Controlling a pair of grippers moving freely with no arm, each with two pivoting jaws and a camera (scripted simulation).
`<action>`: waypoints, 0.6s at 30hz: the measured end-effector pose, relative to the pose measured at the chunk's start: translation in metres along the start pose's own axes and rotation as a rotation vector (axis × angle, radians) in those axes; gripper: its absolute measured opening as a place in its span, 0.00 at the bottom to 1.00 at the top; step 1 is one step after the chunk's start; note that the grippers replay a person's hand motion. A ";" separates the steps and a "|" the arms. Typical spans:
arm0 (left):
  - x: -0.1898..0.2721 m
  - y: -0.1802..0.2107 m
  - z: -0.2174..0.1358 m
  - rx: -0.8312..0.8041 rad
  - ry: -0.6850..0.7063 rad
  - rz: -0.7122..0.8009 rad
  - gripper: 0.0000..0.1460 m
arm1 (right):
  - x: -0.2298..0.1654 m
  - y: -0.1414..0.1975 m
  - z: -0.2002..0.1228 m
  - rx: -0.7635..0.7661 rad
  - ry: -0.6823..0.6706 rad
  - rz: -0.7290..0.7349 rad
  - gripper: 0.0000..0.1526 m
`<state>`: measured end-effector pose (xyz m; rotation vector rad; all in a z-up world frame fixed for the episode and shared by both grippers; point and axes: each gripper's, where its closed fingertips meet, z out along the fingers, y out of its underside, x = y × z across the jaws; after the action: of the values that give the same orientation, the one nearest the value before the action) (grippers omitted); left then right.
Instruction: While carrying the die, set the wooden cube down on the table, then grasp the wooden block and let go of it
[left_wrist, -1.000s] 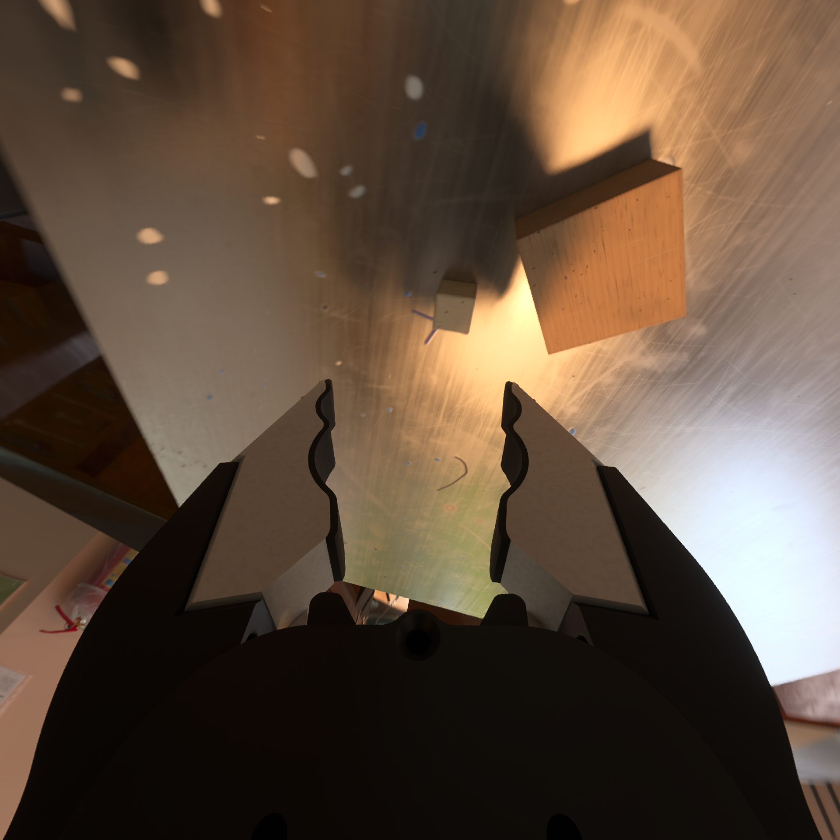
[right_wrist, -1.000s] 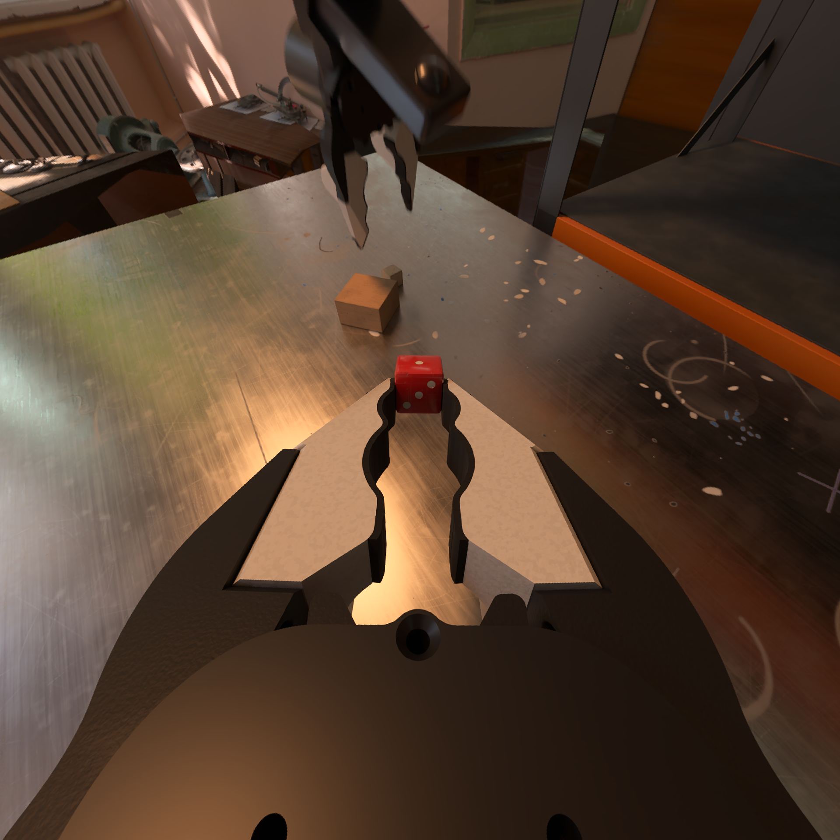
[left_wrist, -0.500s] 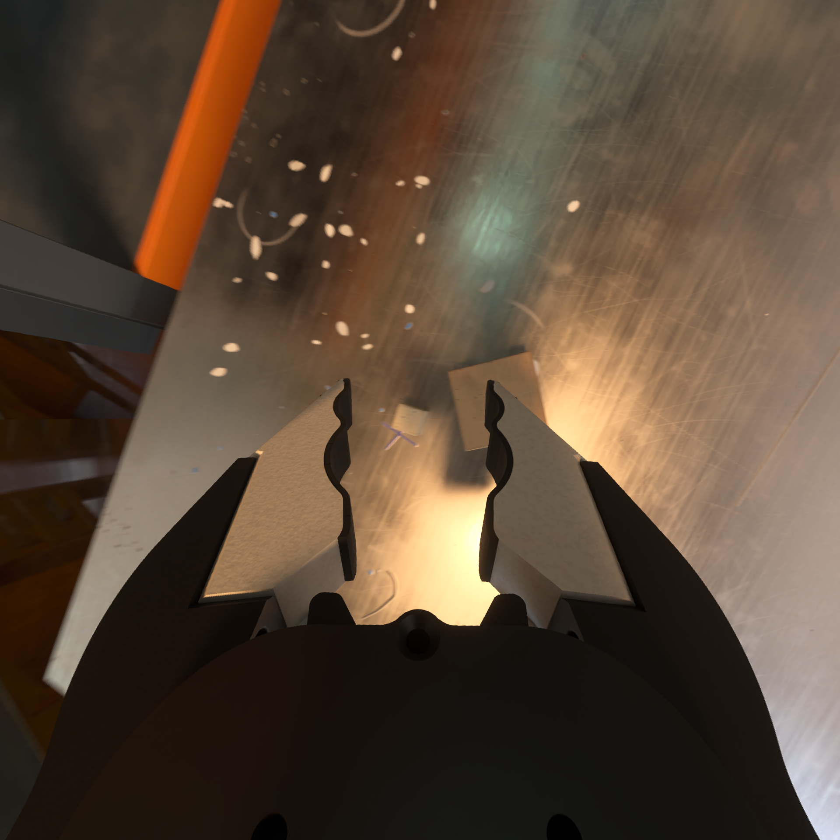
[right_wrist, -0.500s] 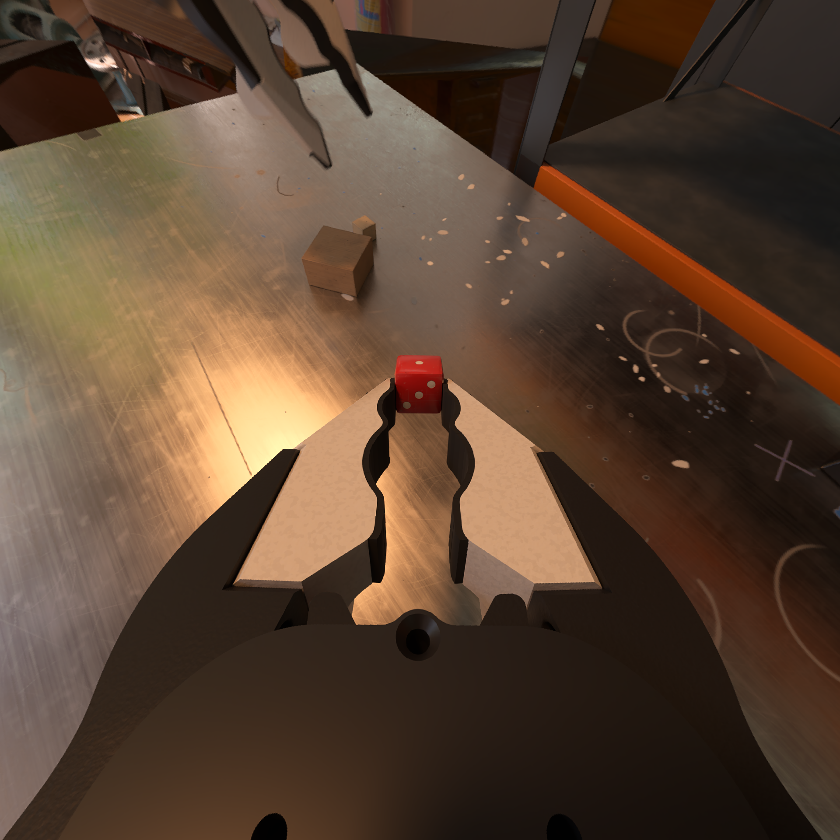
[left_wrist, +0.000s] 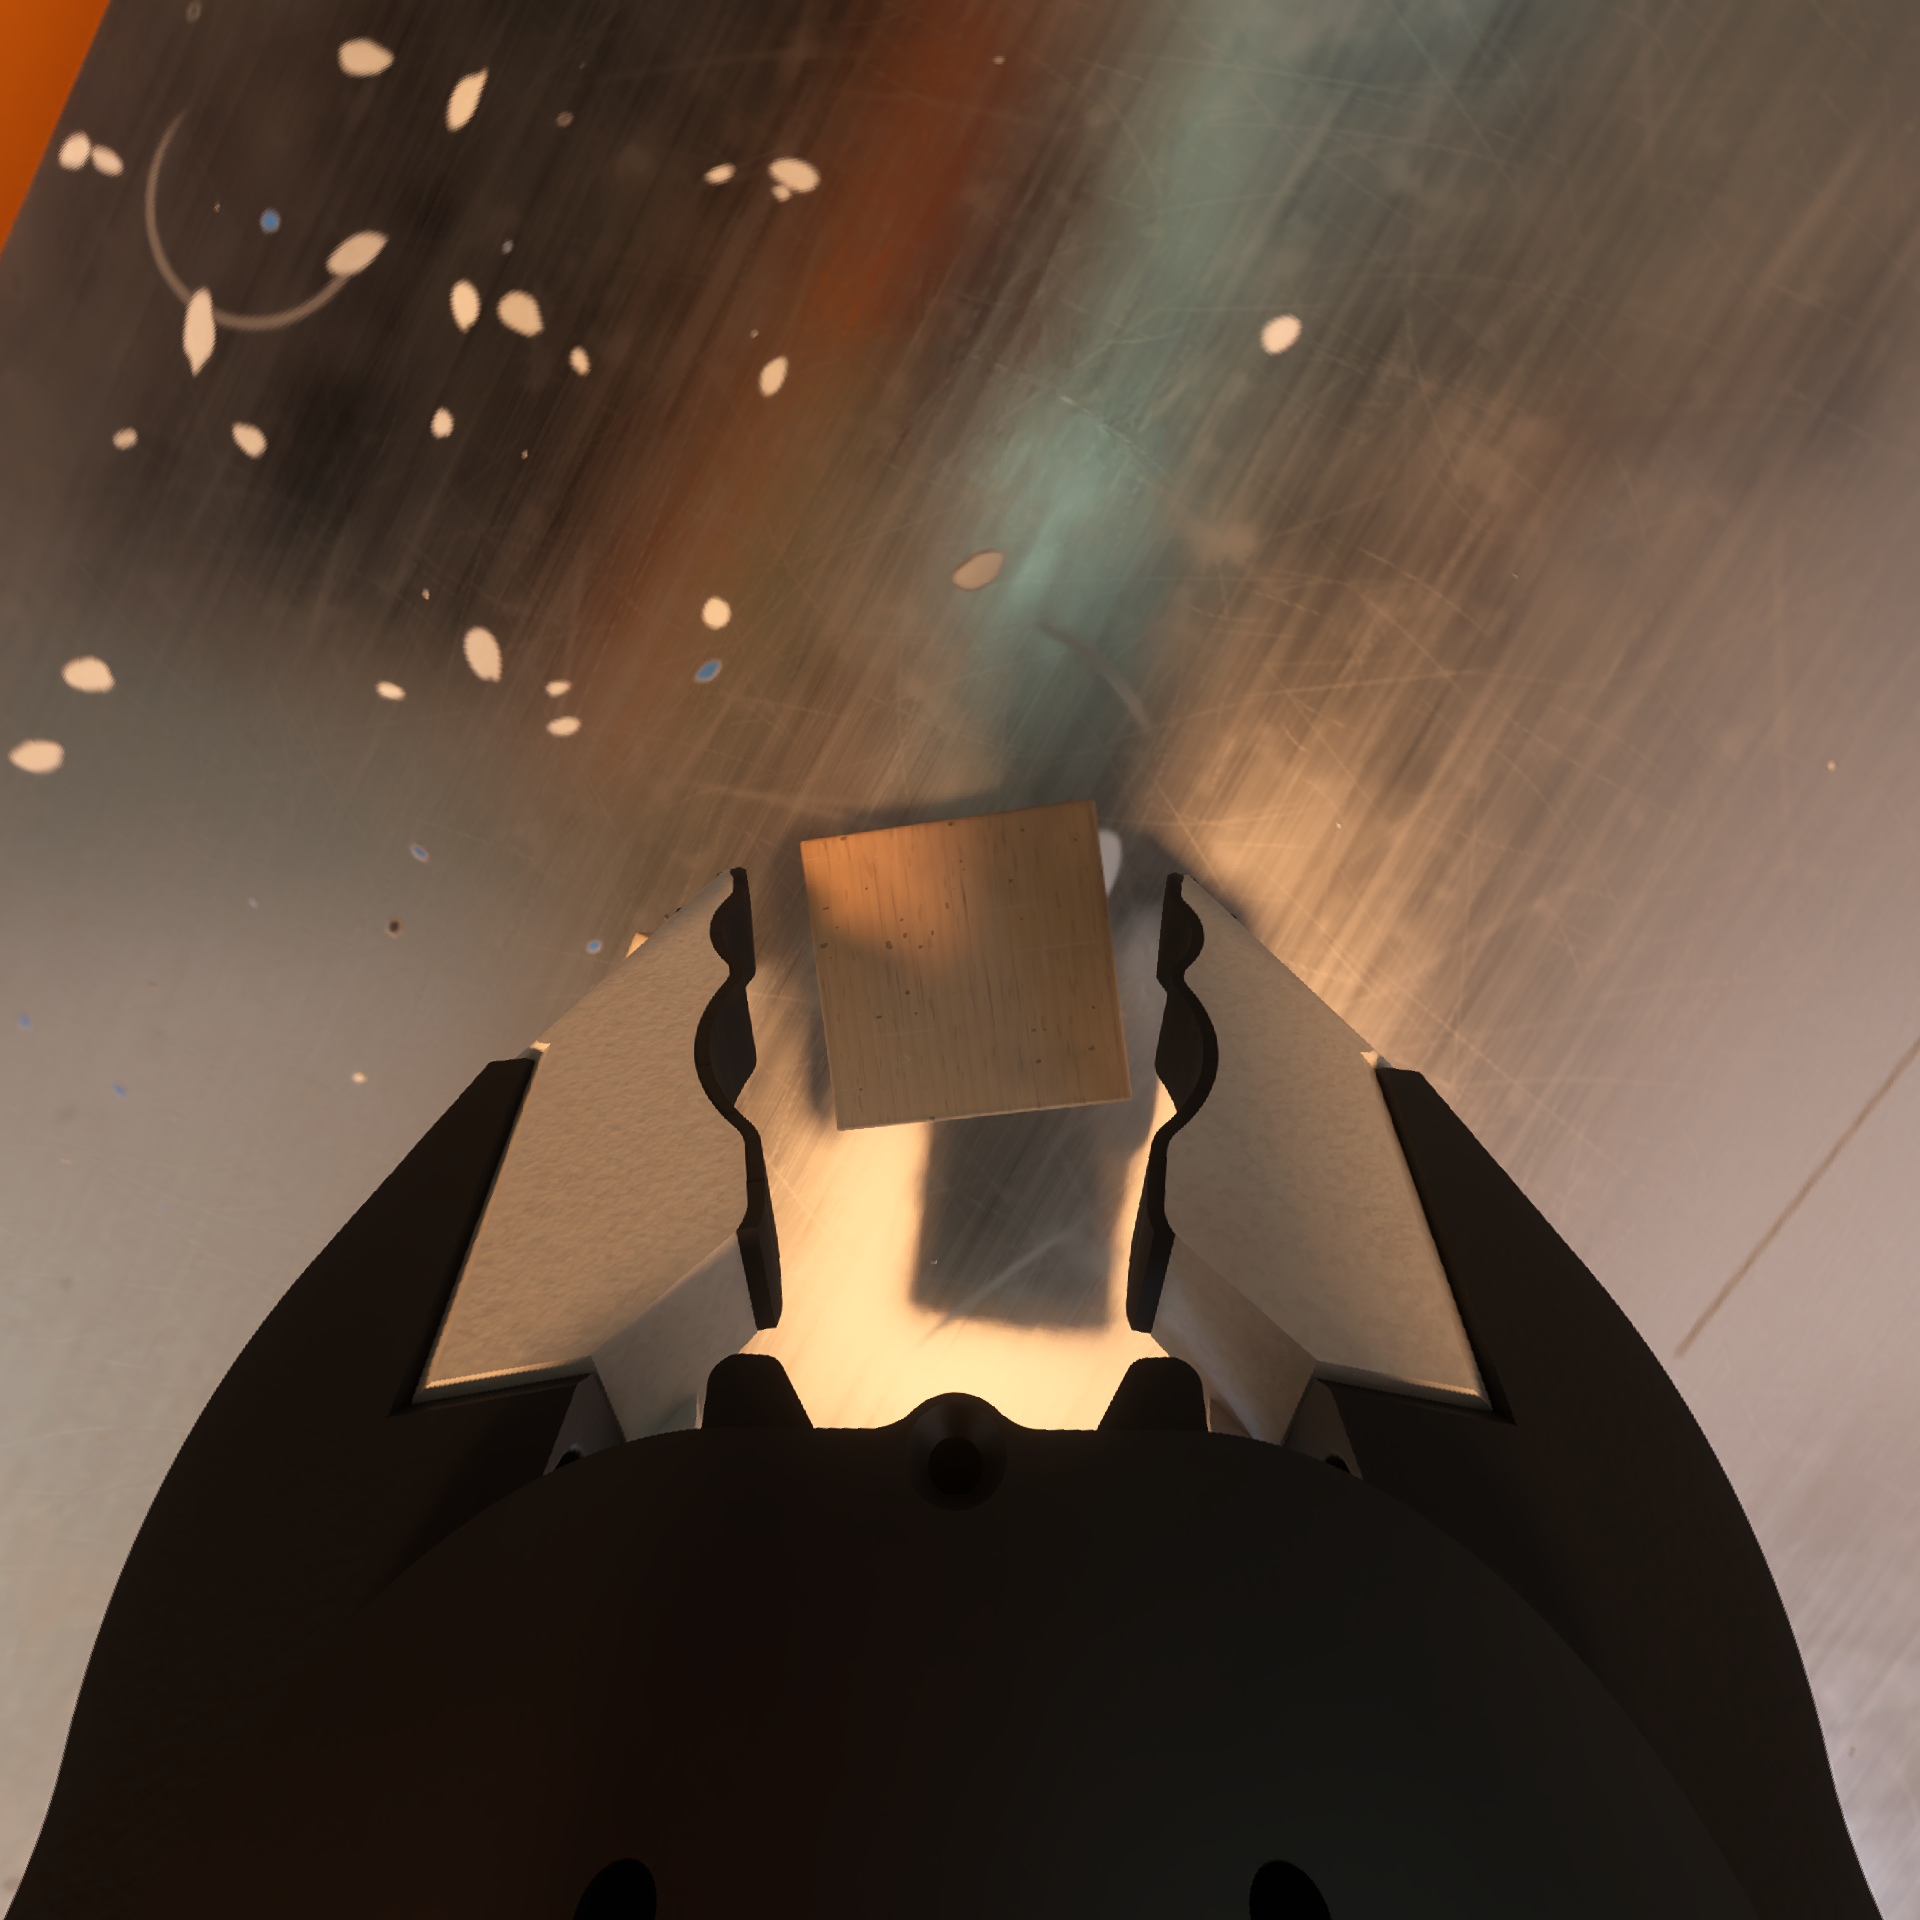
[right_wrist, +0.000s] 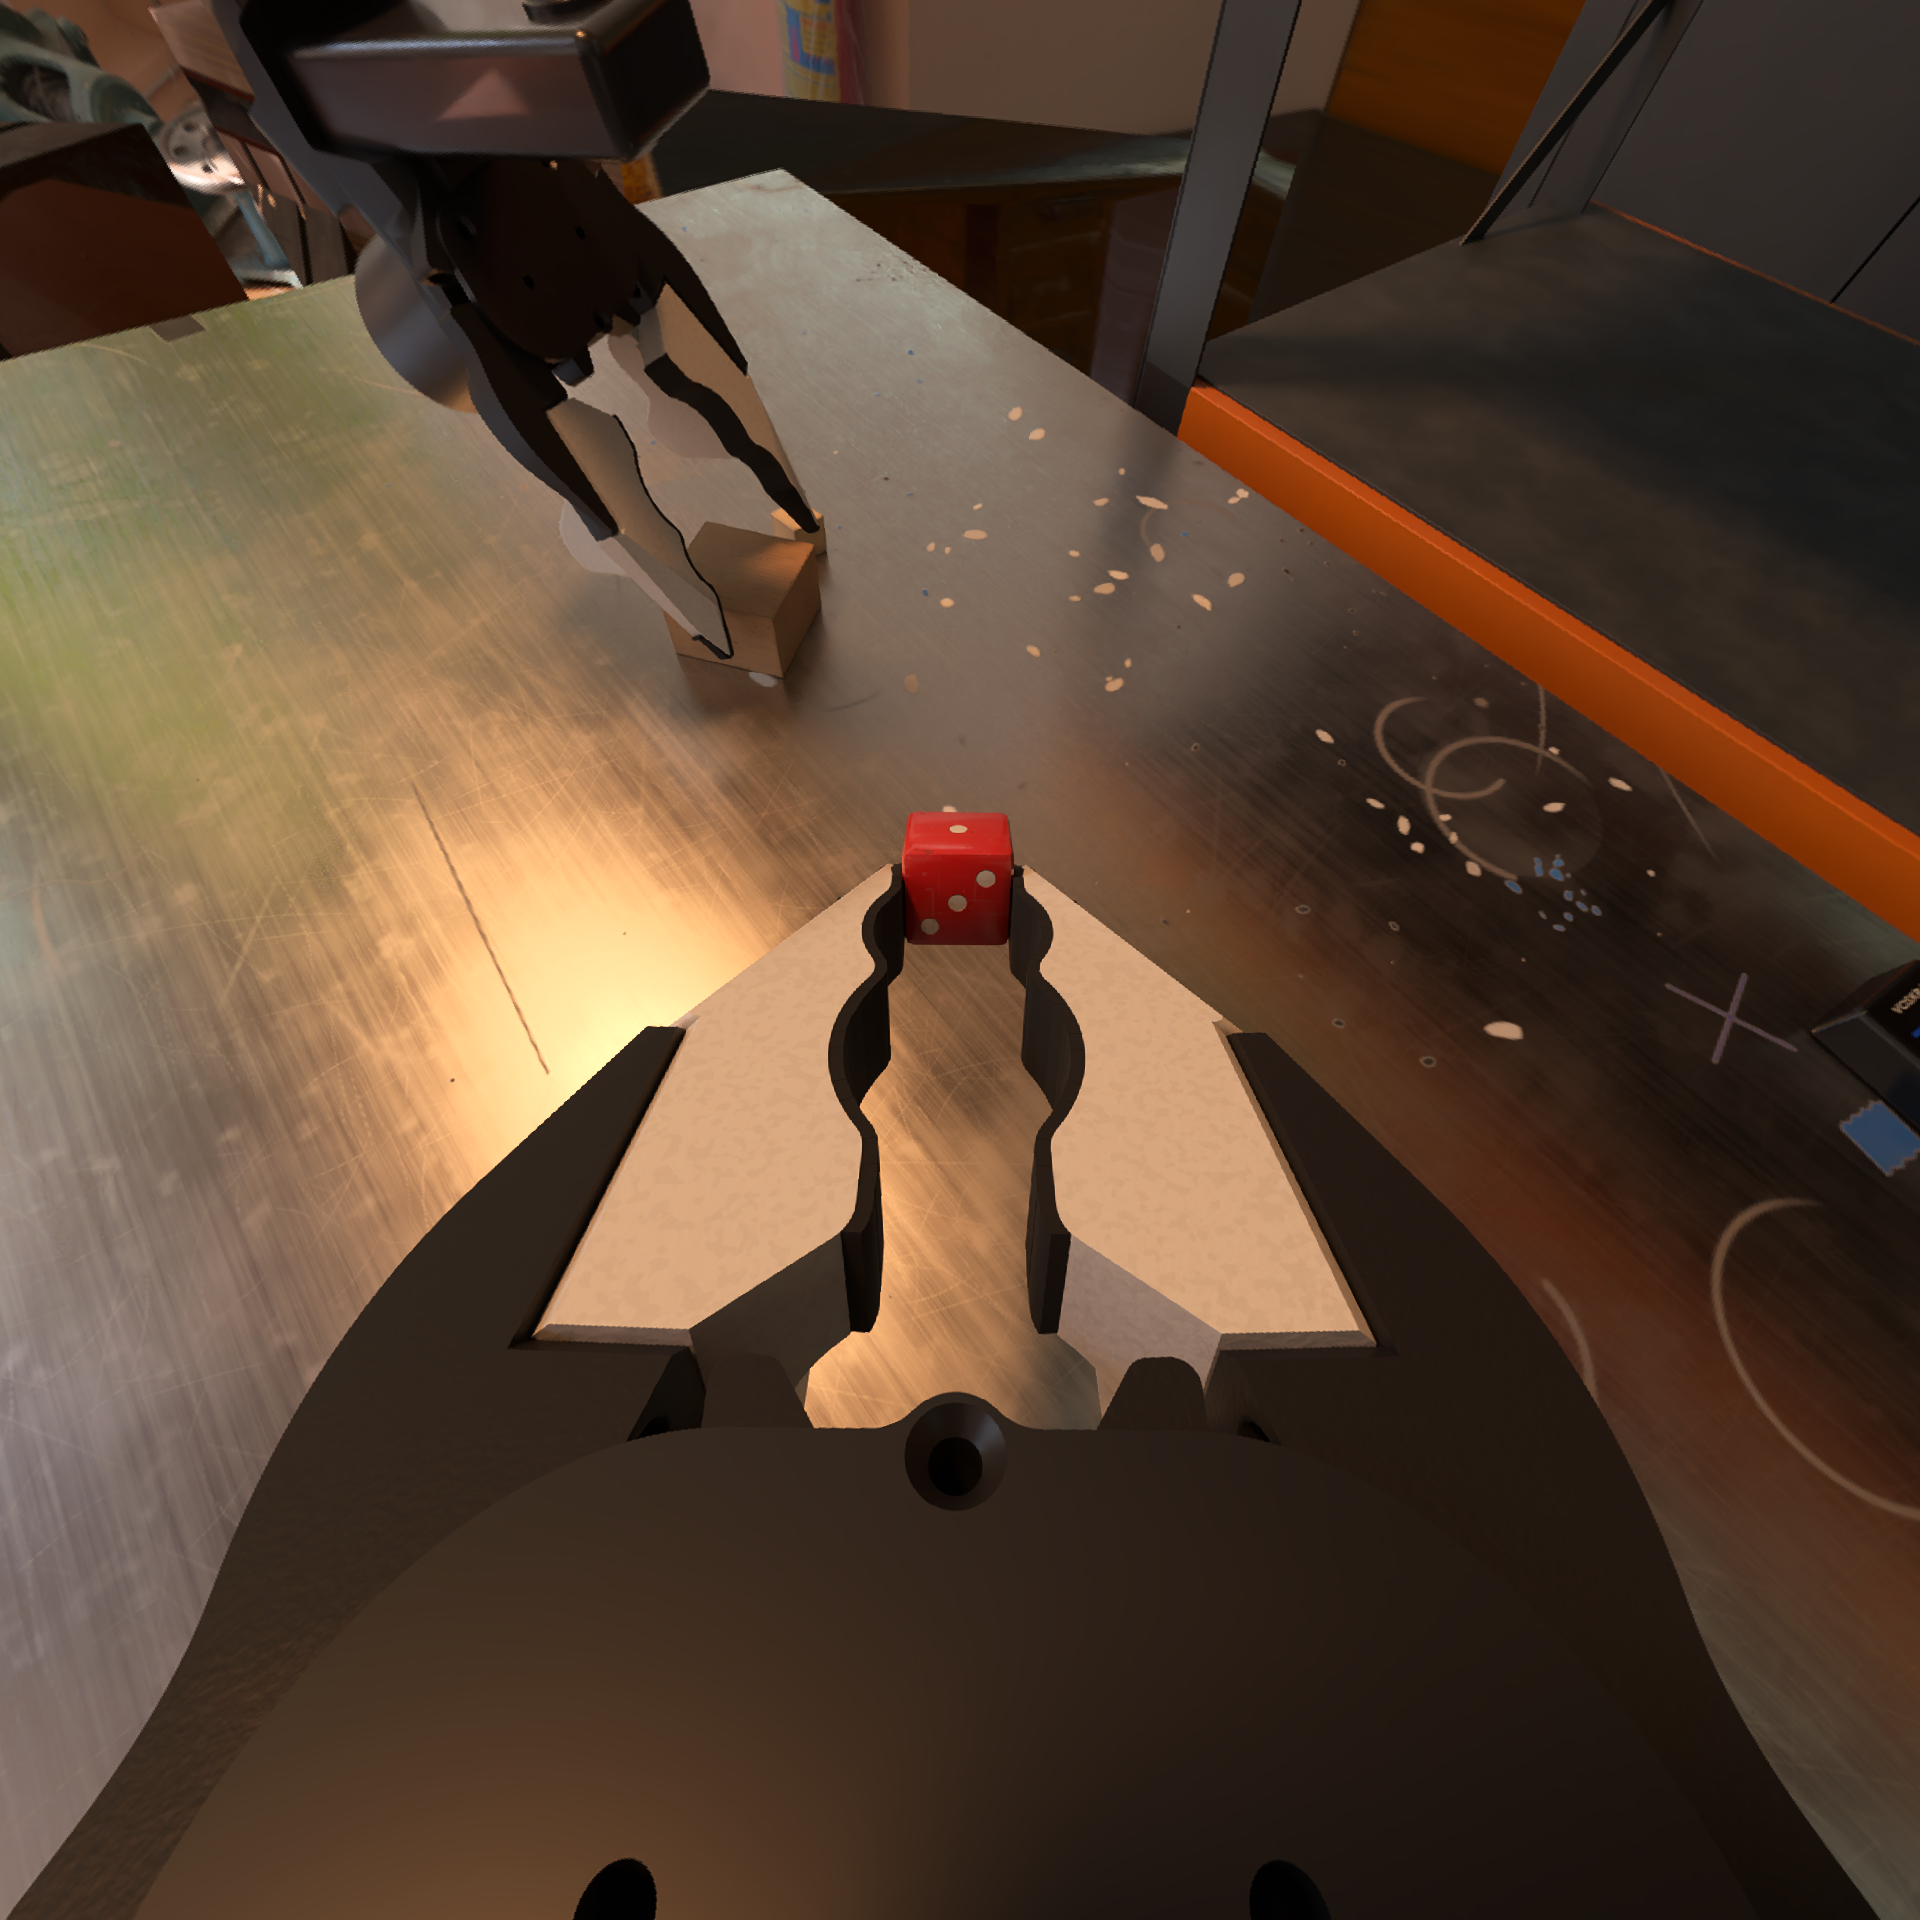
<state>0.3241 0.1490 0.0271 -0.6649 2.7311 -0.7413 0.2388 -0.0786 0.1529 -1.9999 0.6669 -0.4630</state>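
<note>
The wooden block (left_wrist: 961, 966) lies on the metal table (left_wrist: 1455, 520). My left gripper (left_wrist: 956, 883) is open and straddles it, with a gap on each side. The small wooden cube (right_wrist: 805, 525) rests on the table just behind the block; in the left wrist view only a sliver (left_wrist: 636, 943) shows past the left finger. In the right wrist view the left gripper (right_wrist: 758, 584) points down over the block (right_wrist: 779, 603). My right gripper (right_wrist: 956, 883) is shut on the red die (right_wrist: 956, 878) with white pips and holds it above the table.
An orange rail (right_wrist: 1558, 644) runs along the table's right side, with a dark shelf and a grey post (right_wrist: 1205, 208) behind it. A dark box (right_wrist: 1881, 1049) sits at the right edge. Pale flecks mark the table surface (right_wrist: 312, 831).
My left gripper has come down and its fingers have opened wider, now on either side of the wooden block. The right gripper still holds the die, shifted only slightly.
</note>
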 end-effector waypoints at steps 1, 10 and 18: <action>-0.001 0.001 0.003 0.010 -0.002 -0.031 0.55 | 0.001 0.001 0.000 0.002 -0.003 0.006 0.12; 0.006 0.012 0.008 0.051 -0.027 -0.056 0.64 | 0.010 0.013 0.003 -0.001 -0.016 0.050 0.12; 0.005 0.018 0.008 0.055 0.004 -0.095 0.72 | 0.012 0.020 0.008 -0.015 -0.026 0.069 0.12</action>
<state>0.3157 0.1572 0.0099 -0.7862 2.6879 -0.8374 0.2476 -0.0894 0.1328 -1.9871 0.7227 -0.3913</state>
